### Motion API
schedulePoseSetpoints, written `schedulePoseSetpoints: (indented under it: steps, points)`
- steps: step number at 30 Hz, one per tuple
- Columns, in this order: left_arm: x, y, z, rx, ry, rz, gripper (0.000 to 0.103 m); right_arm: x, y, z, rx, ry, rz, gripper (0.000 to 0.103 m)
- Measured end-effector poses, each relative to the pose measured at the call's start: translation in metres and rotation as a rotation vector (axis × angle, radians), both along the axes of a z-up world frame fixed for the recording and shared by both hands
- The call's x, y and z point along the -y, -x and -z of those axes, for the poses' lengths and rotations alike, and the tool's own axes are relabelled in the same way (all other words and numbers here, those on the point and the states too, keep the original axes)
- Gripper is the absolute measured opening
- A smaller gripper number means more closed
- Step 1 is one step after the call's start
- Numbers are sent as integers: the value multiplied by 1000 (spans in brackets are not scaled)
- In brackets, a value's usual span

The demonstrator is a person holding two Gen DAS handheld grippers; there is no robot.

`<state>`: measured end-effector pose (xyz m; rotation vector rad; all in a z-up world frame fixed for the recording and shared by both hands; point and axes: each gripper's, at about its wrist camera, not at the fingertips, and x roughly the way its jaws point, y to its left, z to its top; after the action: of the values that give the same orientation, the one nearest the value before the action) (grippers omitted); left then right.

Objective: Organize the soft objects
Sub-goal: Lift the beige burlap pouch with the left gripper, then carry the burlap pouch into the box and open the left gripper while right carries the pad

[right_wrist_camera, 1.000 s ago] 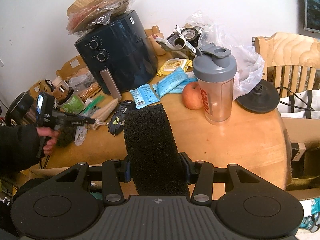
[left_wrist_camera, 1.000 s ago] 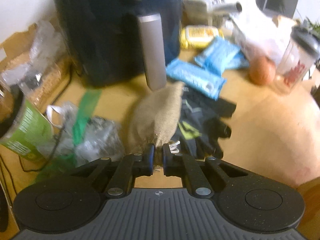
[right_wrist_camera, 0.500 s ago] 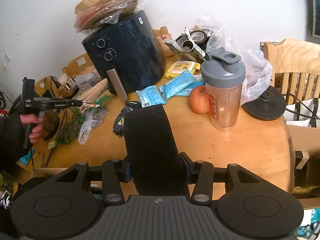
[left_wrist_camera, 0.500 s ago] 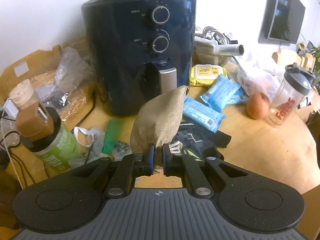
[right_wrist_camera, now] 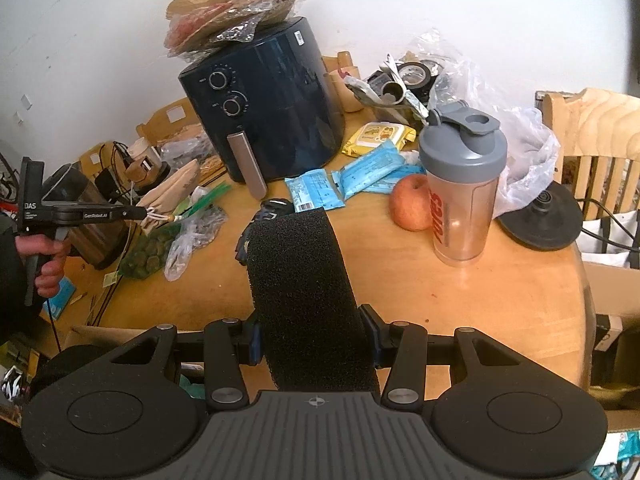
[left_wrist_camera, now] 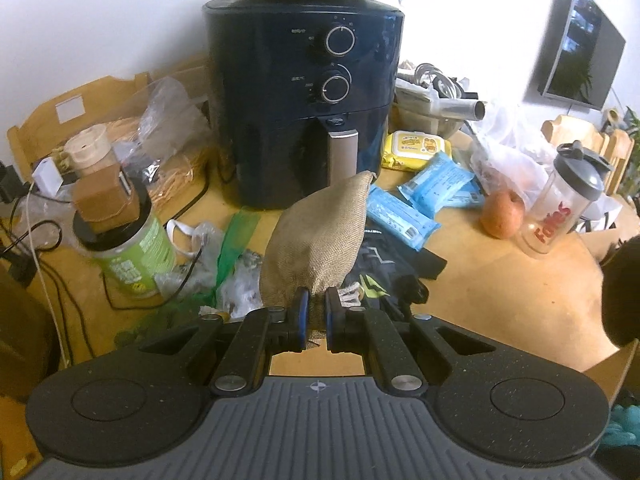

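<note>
My left gripper [left_wrist_camera: 313, 312] is shut on the neck of a tan burlap pouch [left_wrist_camera: 320, 240] and holds it lifted above the table, in front of the air fryer. The pouch [right_wrist_camera: 172, 192] and left gripper [right_wrist_camera: 144, 213] also show at the left of the right wrist view. My right gripper [right_wrist_camera: 313, 338] is shut on a black foam sponge [right_wrist_camera: 304, 288], held above the near table edge. Black gloves [left_wrist_camera: 384, 276] lie on the table under the pouch; they also show in the right wrist view [right_wrist_camera: 264, 216].
A dark blue air fryer [left_wrist_camera: 304, 112] stands at the back. Blue wipe packs [left_wrist_camera: 404, 212], a yellow pack [left_wrist_camera: 416, 150], an apple [right_wrist_camera: 410, 202] and a shaker bottle [right_wrist_camera: 464, 188] sit right. A green jar [left_wrist_camera: 128, 248], plastic bags [left_wrist_camera: 208, 264] and cables crowd the left.
My left gripper has lifted the burlap pouch off the table and pulled back, away from the air fryer. My right gripper with the sponge has held nearly still.
</note>
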<state>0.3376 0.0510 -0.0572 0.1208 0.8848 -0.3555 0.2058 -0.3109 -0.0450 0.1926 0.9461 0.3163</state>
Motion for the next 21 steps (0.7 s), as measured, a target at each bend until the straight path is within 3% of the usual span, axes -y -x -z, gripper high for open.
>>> schedulePoseSetpoints:
  steps: [21]
  points:
    - [-3,79,-64,47,44,-43,9,1,9,-28,66,-22,-79,49]
